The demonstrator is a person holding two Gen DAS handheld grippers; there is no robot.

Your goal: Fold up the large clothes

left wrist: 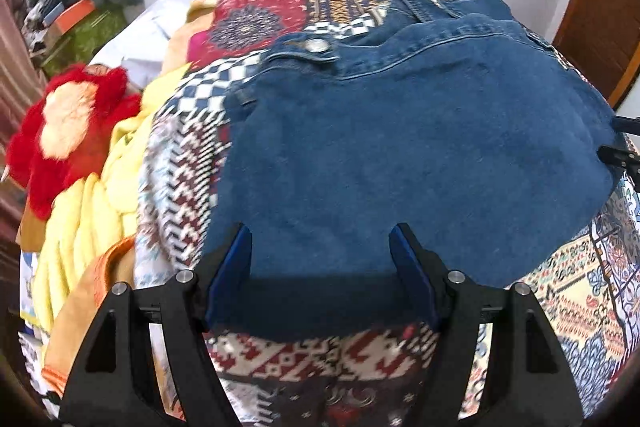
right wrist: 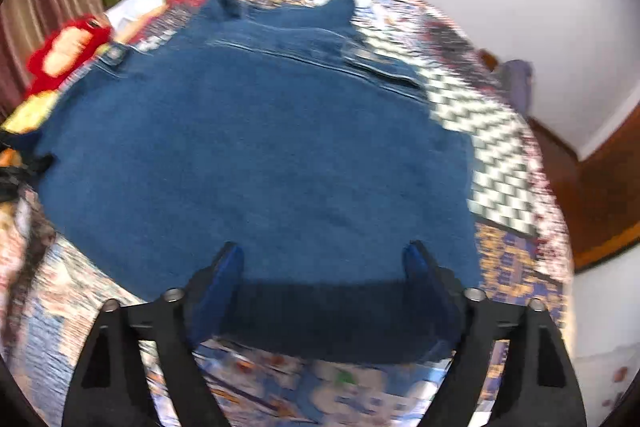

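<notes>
You had both tools over the near edge of the denim garment [left wrist: 400, 155], which lay flat on the patterned bedspread [left wrist: 180, 167] and stretched away from you toward its waistband button [left wrist: 316, 45] at the far end. Your left gripper [left wrist: 320, 243] stood wide open, its blue pads on either side of the near denim hem but not pressing it, so it held nothing. Your right gripper [right wrist: 324, 255] was also wide open over the same hem, farther along the garment's right part, with nothing pinched. Both hands seemed equally near to the hem. Beyond the garment's left side lay a yellow cloth [left wrist: 92, 219] and a red plush toy [left wrist: 68, 131].
</notes>
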